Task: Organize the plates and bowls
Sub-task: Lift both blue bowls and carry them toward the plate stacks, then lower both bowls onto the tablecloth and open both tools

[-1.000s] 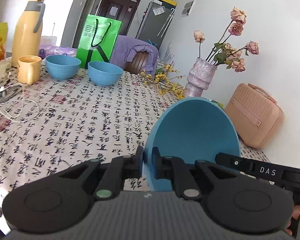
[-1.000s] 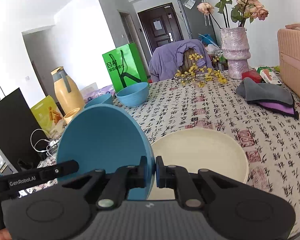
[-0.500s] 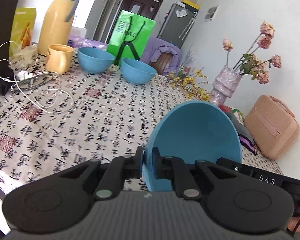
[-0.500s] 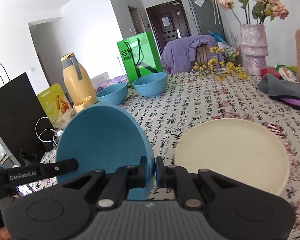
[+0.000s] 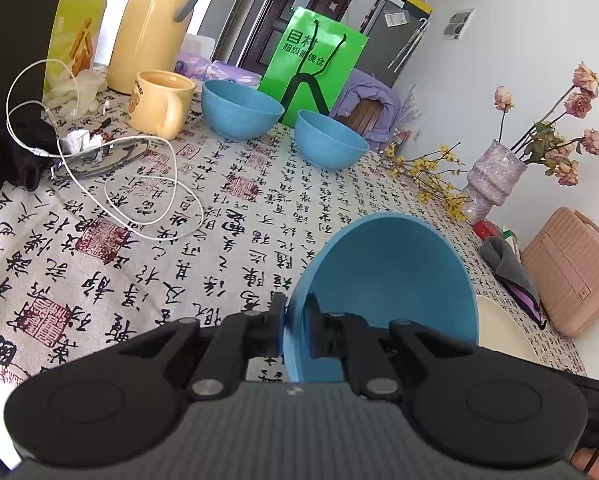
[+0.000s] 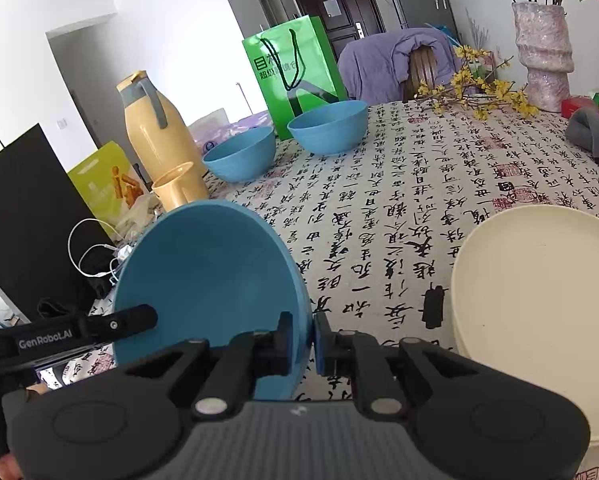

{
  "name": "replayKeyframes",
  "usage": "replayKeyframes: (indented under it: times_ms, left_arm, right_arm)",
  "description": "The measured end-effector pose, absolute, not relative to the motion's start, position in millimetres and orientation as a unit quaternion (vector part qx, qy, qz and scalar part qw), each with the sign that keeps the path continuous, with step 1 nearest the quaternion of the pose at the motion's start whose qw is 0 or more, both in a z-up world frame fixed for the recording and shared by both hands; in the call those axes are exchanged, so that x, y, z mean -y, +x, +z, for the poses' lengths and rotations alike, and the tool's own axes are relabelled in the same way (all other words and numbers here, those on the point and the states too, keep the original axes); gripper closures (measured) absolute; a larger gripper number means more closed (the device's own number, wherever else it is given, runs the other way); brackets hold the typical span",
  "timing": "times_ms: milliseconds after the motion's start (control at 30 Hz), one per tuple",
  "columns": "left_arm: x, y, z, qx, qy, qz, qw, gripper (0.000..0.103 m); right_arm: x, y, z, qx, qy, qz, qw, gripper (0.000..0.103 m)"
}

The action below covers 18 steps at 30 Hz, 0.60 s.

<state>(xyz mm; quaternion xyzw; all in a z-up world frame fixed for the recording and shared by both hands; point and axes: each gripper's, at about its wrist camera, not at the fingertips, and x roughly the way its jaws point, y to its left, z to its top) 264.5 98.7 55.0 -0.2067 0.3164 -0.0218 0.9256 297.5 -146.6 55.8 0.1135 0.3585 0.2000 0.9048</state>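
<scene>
Both grippers hold one blue bowl by its rim, above the near table. My left gripper (image 5: 294,330) is shut on the bowl (image 5: 387,288), which opens to its right. My right gripper (image 6: 302,340) is shut on the opposite rim of the same bowl (image 6: 207,276); the left gripper's body shows at its lower left. Two more blue bowls stand far across the table, one left (image 5: 239,109) (image 6: 239,152) and one right (image 5: 330,141) (image 6: 328,126). A cream plate (image 6: 539,304) (image 5: 503,336) lies on the cloth to the right of the held bowl.
A yellow thermos (image 5: 151,28), a yellow mug (image 5: 161,102) and a white cable (image 5: 139,200) crowd the far left. A green bag (image 5: 315,68) stands behind the bowls. A vase (image 6: 543,52), yellow flower sprigs (image 6: 475,96), a grey cloth (image 6: 595,132) and a pink case (image 5: 571,272) are on the right.
Both grippers have carried the blue bowl leftward and a little up over the table. The far bowls, thermos and cable are now more central; the cream plate has slid to the right.
</scene>
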Motion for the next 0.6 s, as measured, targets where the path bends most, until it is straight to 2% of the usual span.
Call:
replayKeyframes:
  times_ms: [233,333,467,567,600]
  left_arm:
    - [-109,278,48,-0.333,-0.214,-0.029,0.918,0.094]
    - [-112,283,45,-0.337,-0.221,-0.032,0.914,0.094]
    - [-114,287,43,-0.339,-0.224,-0.034,0.913,0.093]
    - [-116,290,42,-0.339,-0.229,-0.033,0.912,0.091]
    - [-117,290,42,-0.337,-0.229,-0.032,0.912,0.088]
  right_arm:
    - [139,310,49,-0.375,0.125,0.194,0.898,0.091]
    - [139,315,47,-0.383,0.134,0.194,0.893,0.082]
    - [137,319,46,-0.379,0.136,0.191,0.895,0.081]
    - [137,323,47,-0.374,0.137,0.191,0.897,0.081]
    - [137,324,47,-0.372,0.137,0.19,0.898,0.081]
